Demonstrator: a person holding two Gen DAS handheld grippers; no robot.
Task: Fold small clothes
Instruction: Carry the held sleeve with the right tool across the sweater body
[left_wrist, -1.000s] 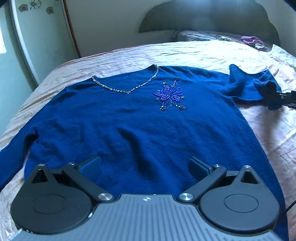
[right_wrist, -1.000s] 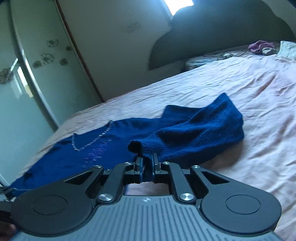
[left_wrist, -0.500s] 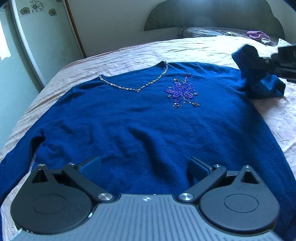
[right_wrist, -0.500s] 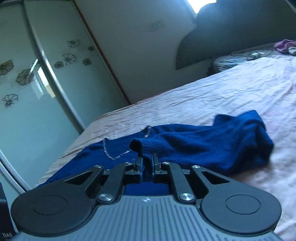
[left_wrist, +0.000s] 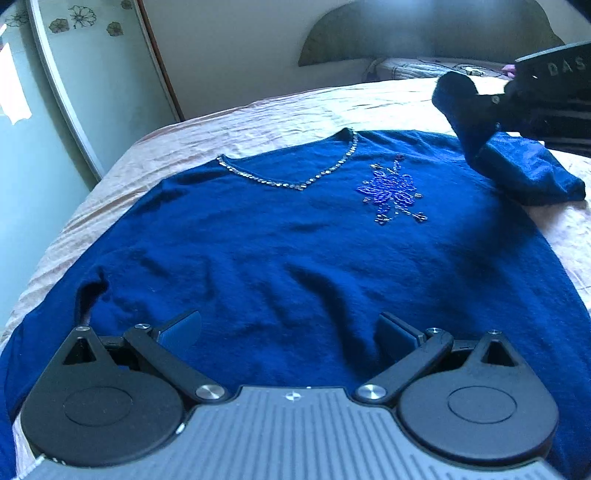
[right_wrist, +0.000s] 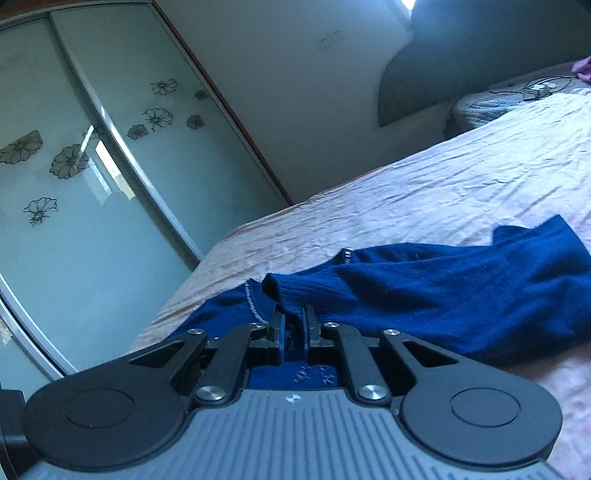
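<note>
A dark blue sweater (left_wrist: 280, 251) lies flat, front up, on the bed, with a beaded V-neck (left_wrist: 295, 181) and a beaded flower (left_wrist: 391, 192) on the chest. My left gripper (left_wrist: 291, 328) hovers open over its lower hem with nothing between the fingers. My right gripper (right_wrist: 293, 321) is shut on the ribbed cuff (right_wrist: 295, 291) of the right sleeve (right_wrist: 461, 295). In the left wrist view that gripper (left_wrist: 495, 101) holds the sleeve (left_wrist: 517, 162) lifted above the sweater's right shoulder, doubled back toward the body.
A pale pink wrinkled bedsheet (left_wrist: 280, 114) covers the bed. A glass wardrobe door (right_wrist: 92, 184) with flower decals stands at the left. The headboard (left_wrist: 424, 33) and a pillow (right_wrist: 491, 107) with a cable on it lie at the far end.
My right gripper has carried the sleeve cuff up and leftward, over the sweater's shoulder. The left gripper has stayed open over the hem, its view tipping only slightly.
</note>
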